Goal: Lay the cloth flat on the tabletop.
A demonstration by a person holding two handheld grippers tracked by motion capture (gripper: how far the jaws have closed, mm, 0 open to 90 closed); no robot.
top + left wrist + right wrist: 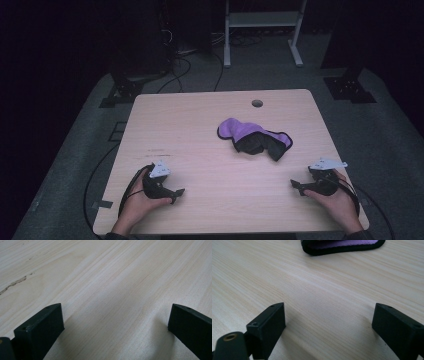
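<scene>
A crumpled purple and black cloth (253,138) lies on the light wooden table (200,125), right of centre. My left gripper (177,193) rests near the front left of the table, held by a hand, its jaws spread wide over bare wood (115,315). At the front right, my right gripper (295,186) sits low on the table, open and holding nothing (328,317). The cloth's black-trimmed purple edge (342,246) lies ahead of it in the right gripper view, well apart from the jaws.
A round cable hole (257,103) is in the table's far edge. Beyond the table stand a white metal frame (262,30) and dark stands with cables on the floor. A faint dark scuff mark (12,285) crosses the wood at the left.
</scene>
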